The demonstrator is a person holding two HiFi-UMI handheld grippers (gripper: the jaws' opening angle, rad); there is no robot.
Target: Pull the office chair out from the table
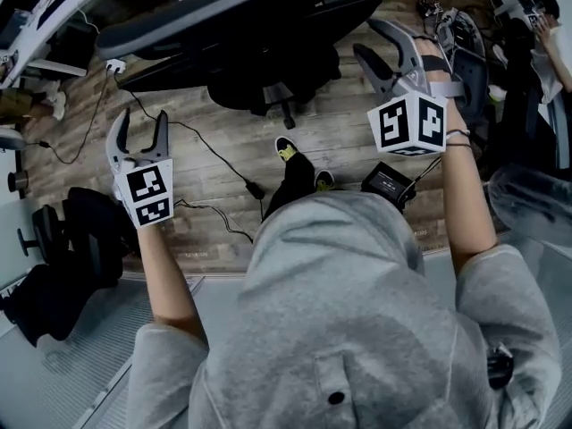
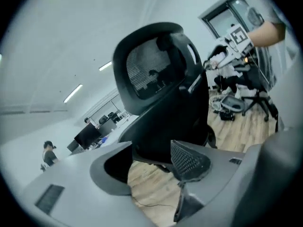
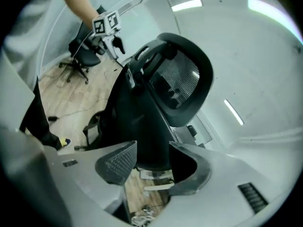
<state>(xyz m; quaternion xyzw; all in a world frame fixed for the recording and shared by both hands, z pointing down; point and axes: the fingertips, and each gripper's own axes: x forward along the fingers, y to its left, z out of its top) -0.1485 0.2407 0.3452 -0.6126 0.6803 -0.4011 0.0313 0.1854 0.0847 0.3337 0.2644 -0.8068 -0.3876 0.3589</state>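
Observation:
The black office chair [image 1: 259,43] stands at the top centre of the head view, on the wooden floor just ahead of me. Its mesh headrest [image 2: 151,65] and back fill the left gripper view, and the chair [image 3: 161,93] shows from the other side in the right gripper view. My left gripper [image 1: 138,132] is held out left of the chair, apart from it, jaws wide open with only floor between them [image 2: 151,167]. My right gripper [image 1: 389,56] is out to the chair's right, also open and empty [image 3: 151,162]. Neither one touches the chair.
A white table edge [image 1: 54,7] runs across the top left. Black cables [image 1: 206,150] and a small black box [image 1: 386,181] lie on the floor by my shoe [image 1: 286,150]. A second chair [image 1: 465,52] stands at the right, a black bag [image 1: 80,231] at the left.

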